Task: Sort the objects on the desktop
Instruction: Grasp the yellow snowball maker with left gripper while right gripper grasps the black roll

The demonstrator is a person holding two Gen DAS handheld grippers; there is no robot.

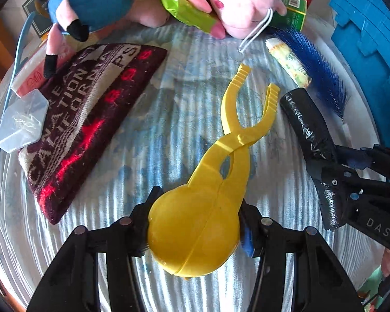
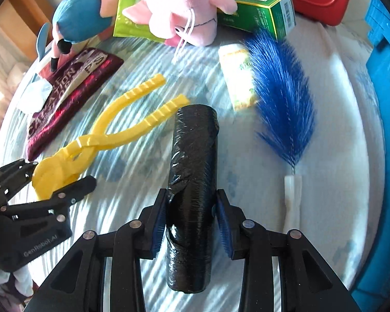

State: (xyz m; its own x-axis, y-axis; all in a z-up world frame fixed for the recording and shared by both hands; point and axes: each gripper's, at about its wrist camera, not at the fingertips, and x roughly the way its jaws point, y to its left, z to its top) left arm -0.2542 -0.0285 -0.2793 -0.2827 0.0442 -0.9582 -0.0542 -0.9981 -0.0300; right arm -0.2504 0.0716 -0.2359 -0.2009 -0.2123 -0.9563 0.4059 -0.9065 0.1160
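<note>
The left gripper [image 1: 195,230] clamps the round ball end of the yellow snowball tongs [image 1: 210,192], handles splayed away over the blue-striped cloth [image 1: 169,119]. Off to the right, the right gripper [image 1: 332,182] grips a black wrapped roll [image 1: 309,127]. A dark knitted hat [image 1: 91,119] lies at left.

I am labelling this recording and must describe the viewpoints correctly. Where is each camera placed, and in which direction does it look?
Left wrist: sits on the left gripper, looking steeply down along its fingers at the yellow snowball clamp gripped by its ball; the right gripper shows at the right edge.
Right wrist: sits on the right gripper, looking steeply down at the black roll between its pads; the left gripper shows at the left edge.
Shared: the clamp, the roll, the blue brush, the knitted hat, the striped cloth.
</note>
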